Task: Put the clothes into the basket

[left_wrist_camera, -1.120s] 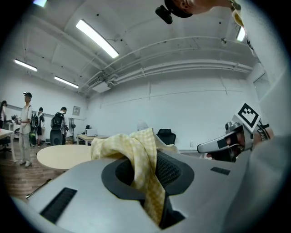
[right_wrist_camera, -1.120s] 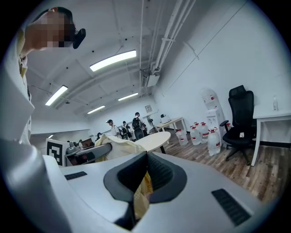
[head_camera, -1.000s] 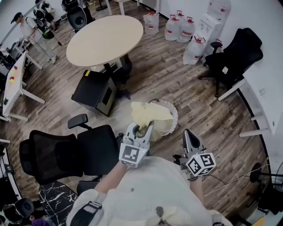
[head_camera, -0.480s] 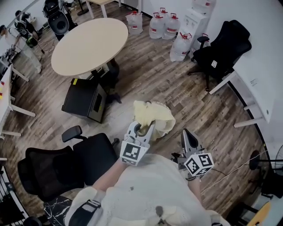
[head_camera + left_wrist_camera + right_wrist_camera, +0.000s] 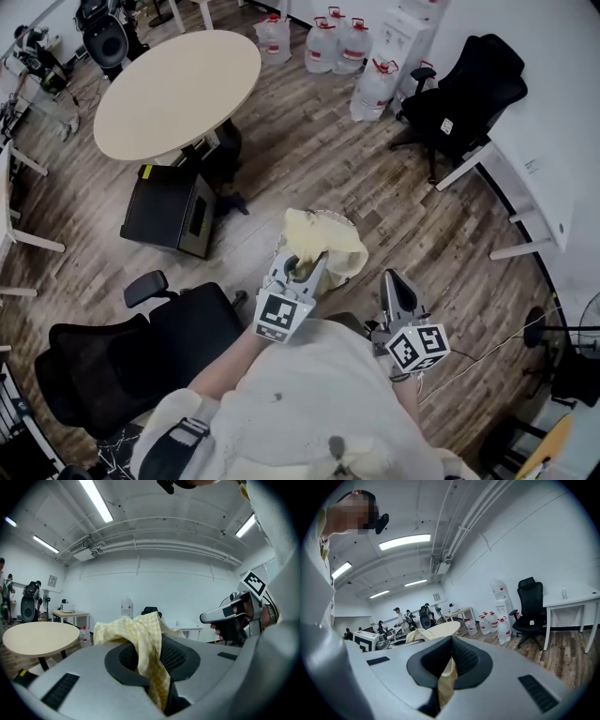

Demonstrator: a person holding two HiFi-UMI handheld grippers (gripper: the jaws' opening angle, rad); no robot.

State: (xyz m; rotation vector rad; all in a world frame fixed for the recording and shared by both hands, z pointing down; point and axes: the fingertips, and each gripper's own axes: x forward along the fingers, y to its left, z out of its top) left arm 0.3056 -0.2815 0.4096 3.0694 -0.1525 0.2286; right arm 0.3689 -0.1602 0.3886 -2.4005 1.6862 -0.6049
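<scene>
- Left gripper (image 5: pixel 298 269) clamps yellow cloth (image 5: pixel 328 246), which hangs over the basket (image 5: pixel 345 225).
- Right gripper (image 5: pixel 391 283) just right of it, clear of cloth.
- Round table (image 5: pixel 178 89), water jugs (image 5: pixel 328 47) beyond.

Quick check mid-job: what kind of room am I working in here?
Most likely an open office or lab workspace: a round table, a black office chair, and water jugs by a dispenser.
</scene>
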